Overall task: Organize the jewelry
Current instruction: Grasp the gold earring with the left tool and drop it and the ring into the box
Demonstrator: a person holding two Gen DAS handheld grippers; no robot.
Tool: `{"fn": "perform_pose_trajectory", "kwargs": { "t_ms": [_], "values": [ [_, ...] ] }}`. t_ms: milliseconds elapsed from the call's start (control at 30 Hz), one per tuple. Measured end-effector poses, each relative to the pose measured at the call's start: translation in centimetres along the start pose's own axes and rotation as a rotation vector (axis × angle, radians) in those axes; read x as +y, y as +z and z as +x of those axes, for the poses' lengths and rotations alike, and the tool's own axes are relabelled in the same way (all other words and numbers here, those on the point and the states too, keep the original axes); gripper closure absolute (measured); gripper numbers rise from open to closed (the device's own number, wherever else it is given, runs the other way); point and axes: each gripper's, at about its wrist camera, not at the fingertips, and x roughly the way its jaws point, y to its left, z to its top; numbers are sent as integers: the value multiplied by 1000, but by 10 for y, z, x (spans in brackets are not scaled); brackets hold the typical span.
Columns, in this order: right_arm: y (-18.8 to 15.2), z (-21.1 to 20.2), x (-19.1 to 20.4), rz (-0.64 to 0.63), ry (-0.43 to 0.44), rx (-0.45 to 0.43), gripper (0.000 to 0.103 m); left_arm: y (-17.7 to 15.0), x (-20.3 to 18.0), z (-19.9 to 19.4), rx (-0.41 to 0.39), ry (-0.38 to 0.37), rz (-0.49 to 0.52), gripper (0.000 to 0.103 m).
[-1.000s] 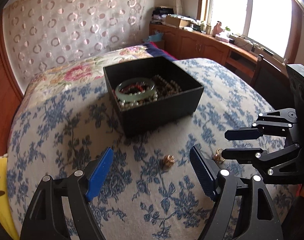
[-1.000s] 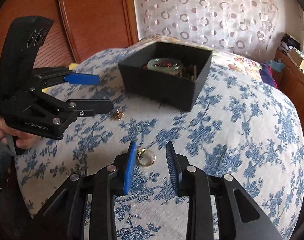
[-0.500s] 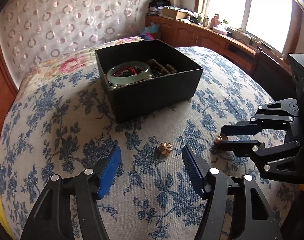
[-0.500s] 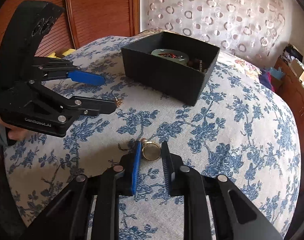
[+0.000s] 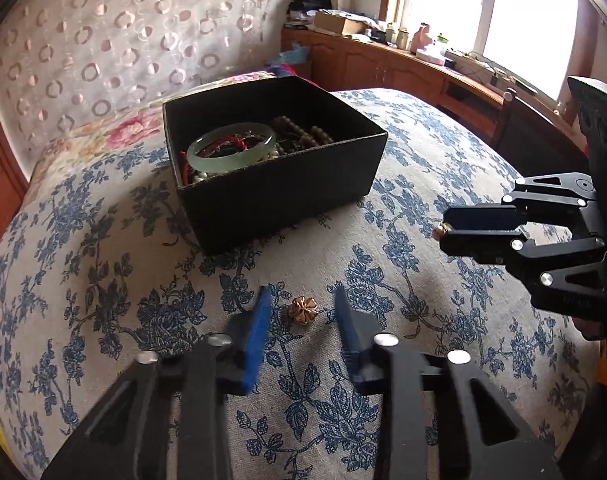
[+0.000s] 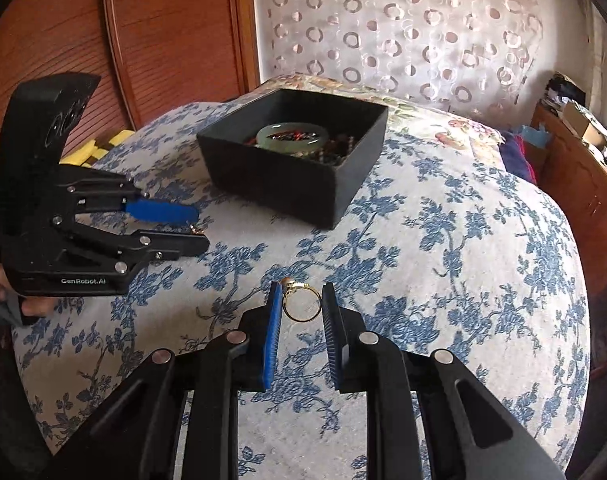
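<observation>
A black box [image 5: 287, 196] sits on the floral bedspread and holds a pale green bangle [image 5: 231, 146], red cord and beads; it also shows in the right wrist view [image 6: 279, 176]. My left gripper [image 5: 301, 316] is open, its blue pads on either side of a small gold flower earring [image 5: 302, 314] lying on the cloth, not touching it. My right gripper [image 6: 302, 304] is open around a gold ring [image 6: 302, 307] that lies on the cloth; the left pad is close to the ring. In the left wrist view the right gripper [image 5: 443, 232] has the ring's tip at its fingertips.
The bed has a blue floral cover [image 5: 403, 272] with a rounded edge. A wooden headboard [image 6: 175, 40] and patterned curtain [image 6: 403, 28] stand behind. A wooden cabinet [image 5: 383, 60] runs under the window. Something yellow [image 6: 99, 148] lies at the bed's left side.
My left gripper has moved forward and narrowed around the gold earring. My right gripper still stands around the ring, its jaws a little wider than half a second ago.
</observation>
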Motion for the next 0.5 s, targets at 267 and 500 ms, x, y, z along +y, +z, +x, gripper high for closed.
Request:
{"fn": "perform_pose_trajectory", "kwargs": {
  "t_ms": [267, 500],
  "values": [
    [21, -9, -7, -42, -20, -40, 81, 12, -3, -15, -43, 4, 6, 89],
    [52, -21, -17, -52, -14, -113, 81, 30, 2, -28, -95, 25, -5, 89]
  ]
}}
